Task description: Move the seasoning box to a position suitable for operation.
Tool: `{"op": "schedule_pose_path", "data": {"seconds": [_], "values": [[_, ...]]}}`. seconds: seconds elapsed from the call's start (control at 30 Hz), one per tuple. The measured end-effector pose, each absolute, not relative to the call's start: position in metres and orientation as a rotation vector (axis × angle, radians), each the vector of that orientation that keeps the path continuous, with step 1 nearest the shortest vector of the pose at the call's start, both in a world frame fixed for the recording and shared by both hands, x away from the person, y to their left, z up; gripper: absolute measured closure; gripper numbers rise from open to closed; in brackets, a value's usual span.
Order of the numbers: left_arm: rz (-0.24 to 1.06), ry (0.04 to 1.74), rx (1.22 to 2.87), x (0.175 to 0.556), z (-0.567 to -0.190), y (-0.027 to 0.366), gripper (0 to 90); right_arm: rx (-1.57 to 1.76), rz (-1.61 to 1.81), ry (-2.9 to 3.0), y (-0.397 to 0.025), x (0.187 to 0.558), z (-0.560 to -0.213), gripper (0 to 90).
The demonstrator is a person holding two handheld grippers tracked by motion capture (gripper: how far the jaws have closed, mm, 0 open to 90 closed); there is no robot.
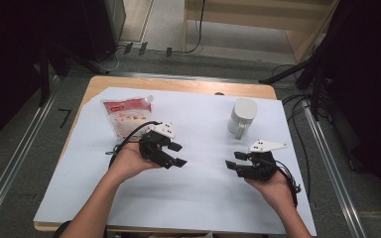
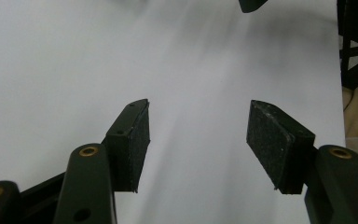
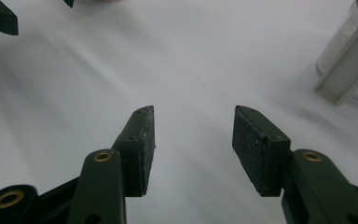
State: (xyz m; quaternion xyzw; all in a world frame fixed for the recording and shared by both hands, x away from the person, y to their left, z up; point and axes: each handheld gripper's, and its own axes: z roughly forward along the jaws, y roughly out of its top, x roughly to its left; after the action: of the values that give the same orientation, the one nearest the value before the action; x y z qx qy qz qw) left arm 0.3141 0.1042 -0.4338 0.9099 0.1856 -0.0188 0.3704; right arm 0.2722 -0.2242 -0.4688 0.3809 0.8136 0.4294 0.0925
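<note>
The table (image 1: pixel 178 85), covered by a white sheet (image 1: pixel 198 198), is filling the middle of the high view, its bare wooden edge showing along the top. On it, right of centre in the upper half, a white jug (image 1: pixel 241 117) is standing upright with its handle turned toward the bottom of the frame; in the right gripper view that handle is showing at the right edge (image 3: pixel 349 65). In the upper left of the sheet a pink-and-white pouch (image 1: pixel 127 114) with a corner spout is lying flat.

The left gripper (image 1: pixel 177 154) is hovering just below and right of the pouch, its jaws spread wide and holding nothing (image 2: pixel 198 140). The right gripper (image 1: pixel 234 162) is hanging below the jug, its jaws also parted with only bare sheet between them (image 3: pixel 193 144).

Judging from this, the pouch is soft and lying flat, so jaws coming down on it could slide off or pinch the sheet beneath. The jug is tall, and a push against its handle might tip it or skate it across the smooth sheet. The trailing cable (image 1: pixel 129 136) is lying across the pouch and could drag it.
</note>
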Motion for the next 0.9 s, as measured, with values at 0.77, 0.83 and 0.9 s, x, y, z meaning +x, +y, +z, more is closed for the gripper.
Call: {"op": "schedule_pose_path", "data": {"seconds": [0.77, 0.83, 0.9], "values": [[-0.017, 0.470, 2.321, 0.314, -0.427, 0.110, 37.1, 1.124, 1.207, 2.345, -0.238, 0.280, -0.456, 41.1], [-0.013, 0.471, 2.321, 0.313, -0.426, 0.110, 37.0, 1.154, 1.205, 2.333, -0.240, 0.283, -0.454, 39.9], [-0.016, 0.466, 2.318, 0.314, -0.425, 0.110, 37.0, 1.186, 1.207, 2.320, -0.242, 0.285, -0.454, 39.0]]}}
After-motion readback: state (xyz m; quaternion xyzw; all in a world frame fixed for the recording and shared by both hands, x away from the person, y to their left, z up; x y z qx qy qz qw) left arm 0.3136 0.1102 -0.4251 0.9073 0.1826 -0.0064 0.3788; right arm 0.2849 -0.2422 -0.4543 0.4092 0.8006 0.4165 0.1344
